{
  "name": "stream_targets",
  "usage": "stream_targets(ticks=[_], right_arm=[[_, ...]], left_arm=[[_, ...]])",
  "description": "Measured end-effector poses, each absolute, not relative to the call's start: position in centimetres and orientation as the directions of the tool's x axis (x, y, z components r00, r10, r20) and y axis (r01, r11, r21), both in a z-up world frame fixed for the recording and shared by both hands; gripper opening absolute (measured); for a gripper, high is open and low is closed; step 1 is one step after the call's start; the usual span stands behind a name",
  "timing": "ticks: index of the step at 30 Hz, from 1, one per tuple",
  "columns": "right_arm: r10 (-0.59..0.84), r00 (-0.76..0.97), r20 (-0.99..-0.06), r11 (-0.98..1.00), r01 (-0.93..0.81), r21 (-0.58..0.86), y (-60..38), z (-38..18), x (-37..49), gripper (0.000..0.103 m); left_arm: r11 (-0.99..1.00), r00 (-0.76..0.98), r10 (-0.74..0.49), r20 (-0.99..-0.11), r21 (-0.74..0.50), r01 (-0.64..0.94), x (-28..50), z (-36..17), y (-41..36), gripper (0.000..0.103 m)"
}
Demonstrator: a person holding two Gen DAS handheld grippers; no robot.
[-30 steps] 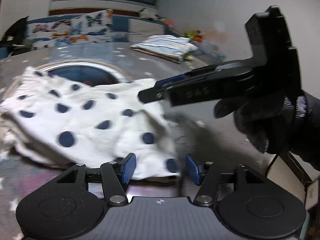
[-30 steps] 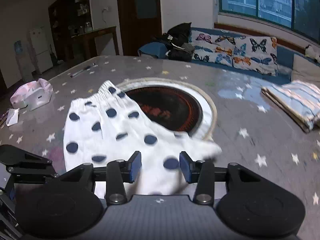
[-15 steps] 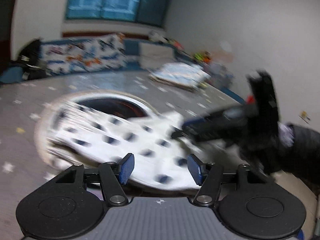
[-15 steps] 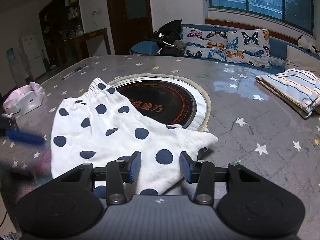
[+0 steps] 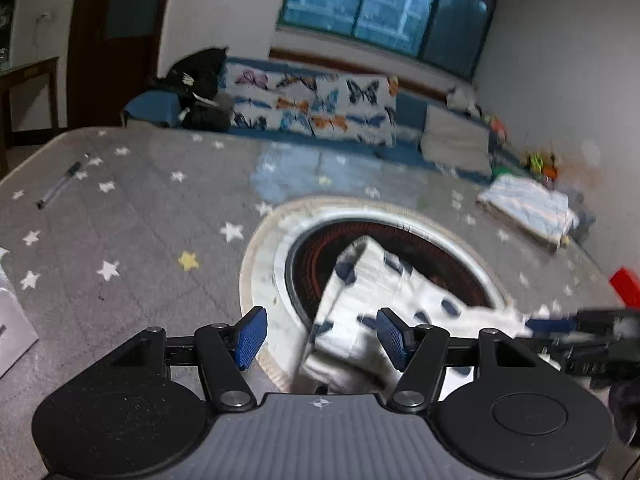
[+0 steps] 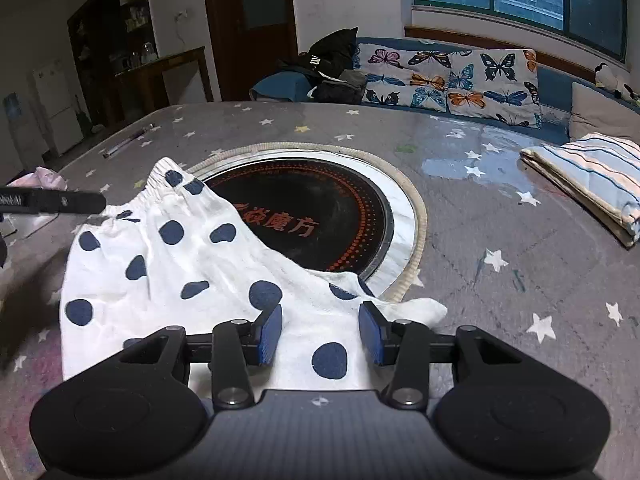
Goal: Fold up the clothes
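I hover both grippers, left gripper and right gripper, fingers released, over the polka-dot shorts; next, I judge, comes pinching hem and waistband to fold.

Left gripper over the polka-dot garment on the starred table

The blue pads stand apart with nothing pressed between them; the blurred white, dark-dotted cloth lies under and beyond them, spilling across the round black inset in the table's middle. The right gripper reaches in from the right edge beside the cloth. A folded striped garment sits near the table's far right corner, a pen near its far left edge.
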State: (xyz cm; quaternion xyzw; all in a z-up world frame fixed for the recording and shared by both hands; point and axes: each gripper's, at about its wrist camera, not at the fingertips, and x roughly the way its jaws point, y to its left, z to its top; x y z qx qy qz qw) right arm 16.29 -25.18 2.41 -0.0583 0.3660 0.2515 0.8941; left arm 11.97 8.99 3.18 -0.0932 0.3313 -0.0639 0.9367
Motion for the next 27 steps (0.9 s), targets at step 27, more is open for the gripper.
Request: stream_targets(ticks=[27], right_arm=[[0.484, 0.468, -0.739, 0.670, -0.742, -0.031, -24.6, 2.7, 8.8, 0.052]], left_arm=[[0.916, 0.644, -0.373, -0.668, -0.374, 0.143, 8.8, 0.7, 7.4, 0.049]])
